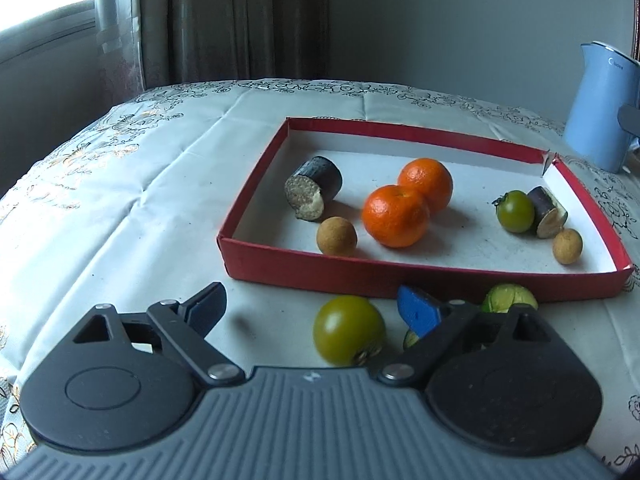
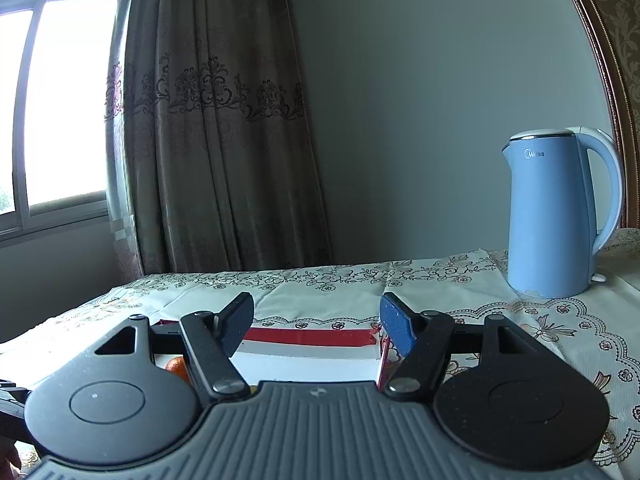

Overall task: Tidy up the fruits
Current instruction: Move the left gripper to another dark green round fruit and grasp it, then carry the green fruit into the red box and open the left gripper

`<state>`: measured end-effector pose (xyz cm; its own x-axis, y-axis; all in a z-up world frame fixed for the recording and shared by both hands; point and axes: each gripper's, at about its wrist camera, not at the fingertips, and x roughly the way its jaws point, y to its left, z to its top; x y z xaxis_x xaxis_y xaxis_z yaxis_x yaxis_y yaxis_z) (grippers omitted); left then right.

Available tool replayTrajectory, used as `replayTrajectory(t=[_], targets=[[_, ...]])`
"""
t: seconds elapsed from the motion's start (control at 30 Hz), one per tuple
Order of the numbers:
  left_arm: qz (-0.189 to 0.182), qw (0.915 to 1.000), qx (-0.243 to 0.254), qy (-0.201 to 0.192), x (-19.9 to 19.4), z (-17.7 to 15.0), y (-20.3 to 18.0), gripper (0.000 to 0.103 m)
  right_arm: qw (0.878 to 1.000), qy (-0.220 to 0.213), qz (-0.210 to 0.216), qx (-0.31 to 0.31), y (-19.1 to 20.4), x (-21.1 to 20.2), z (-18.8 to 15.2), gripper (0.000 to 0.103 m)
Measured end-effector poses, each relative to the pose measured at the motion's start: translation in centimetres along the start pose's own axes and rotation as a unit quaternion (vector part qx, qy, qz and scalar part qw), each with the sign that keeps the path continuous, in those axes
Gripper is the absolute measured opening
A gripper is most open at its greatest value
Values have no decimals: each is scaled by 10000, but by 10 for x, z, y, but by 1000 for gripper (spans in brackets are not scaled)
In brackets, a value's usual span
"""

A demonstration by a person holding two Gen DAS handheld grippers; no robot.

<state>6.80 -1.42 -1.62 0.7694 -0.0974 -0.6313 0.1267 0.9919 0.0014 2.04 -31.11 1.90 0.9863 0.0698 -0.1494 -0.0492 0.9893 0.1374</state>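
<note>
A shallow red box [image 1: 400,276] with a white floor sits on the tablecloth. It holds two oranges [image 1: 396,216], two longans [image 1: 337,236], a green tomato [image 1: 515,211] and two dark eggplant pieces [image 1: 314,194]. In front of the box, a second green tomato [image 1: 348,330] lies on the cloth between the fingers of my left gripper [image 1: 310,300], which is open and clear of it. Another green fruit [image 1: 510,298] is partly hidden behind the right finger. My right gripper [image 2: 316,304] hovers open and empty over the box's far right corner [image 2: 312,338], with an orange [image 2: 176,365] peeking out at its left.
A light blue electric kettle [image 2: 556,216] stands at the table's back right, beyond the box. A curtain [image 2: 216,120] and a window hang behind the table's left side. The cloth falls away at the table's left edge [image 1: 60,168].
</note>
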Motion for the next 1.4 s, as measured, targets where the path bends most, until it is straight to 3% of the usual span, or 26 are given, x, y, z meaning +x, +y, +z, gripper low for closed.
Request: replayTrajectory(t=[0.17, 0.37, 0.43, 1.07, 1.4], targets=[[-31, 9999, 133, -30, -4, 0, -7, 78, 10000, 2, -25, -9, 0, 1, 0, 69], [-226, 9995, 220, 4, -8, 2, -14, 48, 10000, 20, -48, -41, 1, 3, -2, 69], [-286, 9993, 237, 27, -8, 2, -16, 32, 10000, 22, -55, -41, 2, 3, -2, 69], [-17, 9997, 218, -126, -14, -1, -12, 30, 9999, 44, -80, -76, 2, 4, -5, 69], [104, 9966, 276, -774, -47, 14, -13, 30, 9999, 29, -85, -75, 3, 4, -6, 69]])
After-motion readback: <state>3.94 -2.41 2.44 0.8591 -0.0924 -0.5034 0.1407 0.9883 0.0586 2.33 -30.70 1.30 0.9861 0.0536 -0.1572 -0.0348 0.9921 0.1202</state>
